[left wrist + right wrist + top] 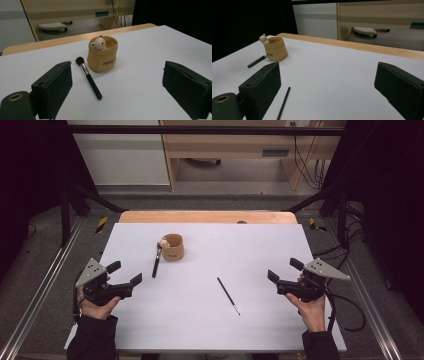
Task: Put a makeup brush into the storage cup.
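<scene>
Where the high view blurs it, bear (99, 43) peeks from pouch (102, 57)

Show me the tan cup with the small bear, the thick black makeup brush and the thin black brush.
Tan cup with small bear (102, 60), left gripper view, front wall.
Thick black makeup brush (92, 83), left gripper view, middle of handle.
Thin black brush (227, 295), high view, middle of shaft.

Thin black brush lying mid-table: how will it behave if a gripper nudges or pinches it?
The thin black brush looks round and slender, so a sideways nudge would likely roll it. It lies flat on the white tabletop, leaving little to pinch. Probably very light and stiff.
</scene>
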Available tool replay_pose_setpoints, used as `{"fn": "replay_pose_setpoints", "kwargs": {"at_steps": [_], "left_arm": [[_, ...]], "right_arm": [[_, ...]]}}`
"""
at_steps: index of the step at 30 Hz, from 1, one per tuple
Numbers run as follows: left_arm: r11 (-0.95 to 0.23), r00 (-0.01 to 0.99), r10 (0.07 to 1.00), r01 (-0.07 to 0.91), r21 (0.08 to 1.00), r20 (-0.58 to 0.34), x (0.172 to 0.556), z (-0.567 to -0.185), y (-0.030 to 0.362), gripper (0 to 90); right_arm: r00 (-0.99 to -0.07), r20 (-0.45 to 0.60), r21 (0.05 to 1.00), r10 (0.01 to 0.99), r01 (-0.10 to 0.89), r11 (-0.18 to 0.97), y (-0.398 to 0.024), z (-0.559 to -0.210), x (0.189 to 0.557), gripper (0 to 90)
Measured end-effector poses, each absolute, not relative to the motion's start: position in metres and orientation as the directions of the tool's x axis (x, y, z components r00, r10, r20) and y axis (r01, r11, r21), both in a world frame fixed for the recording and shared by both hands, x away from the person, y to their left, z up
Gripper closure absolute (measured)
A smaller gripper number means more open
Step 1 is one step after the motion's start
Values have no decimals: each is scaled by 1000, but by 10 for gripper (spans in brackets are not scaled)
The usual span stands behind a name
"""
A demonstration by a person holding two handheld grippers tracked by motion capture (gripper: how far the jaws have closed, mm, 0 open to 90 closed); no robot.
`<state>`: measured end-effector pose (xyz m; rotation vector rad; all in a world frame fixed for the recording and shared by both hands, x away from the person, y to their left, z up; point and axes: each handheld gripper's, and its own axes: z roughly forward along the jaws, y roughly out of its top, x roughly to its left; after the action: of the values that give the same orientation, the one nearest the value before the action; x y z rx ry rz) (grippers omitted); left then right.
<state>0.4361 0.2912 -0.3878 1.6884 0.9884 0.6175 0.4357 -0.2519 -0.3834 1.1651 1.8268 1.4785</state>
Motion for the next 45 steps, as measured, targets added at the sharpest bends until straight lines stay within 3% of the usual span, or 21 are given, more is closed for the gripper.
{"fn": "replay_pose_setpoints", "kwargs": {"at_steps": [19,45], "left_arm": [[-126,529,846,319,939,-67,433,-392,293,83],[-139,518,853,342,929,-63,433,-397,295,83]], "right_arm": [[-523,107,946,846,315,74,-235,-385,437,78],[-623,51,877,781,401,263,-152,-388,462,139]]}}
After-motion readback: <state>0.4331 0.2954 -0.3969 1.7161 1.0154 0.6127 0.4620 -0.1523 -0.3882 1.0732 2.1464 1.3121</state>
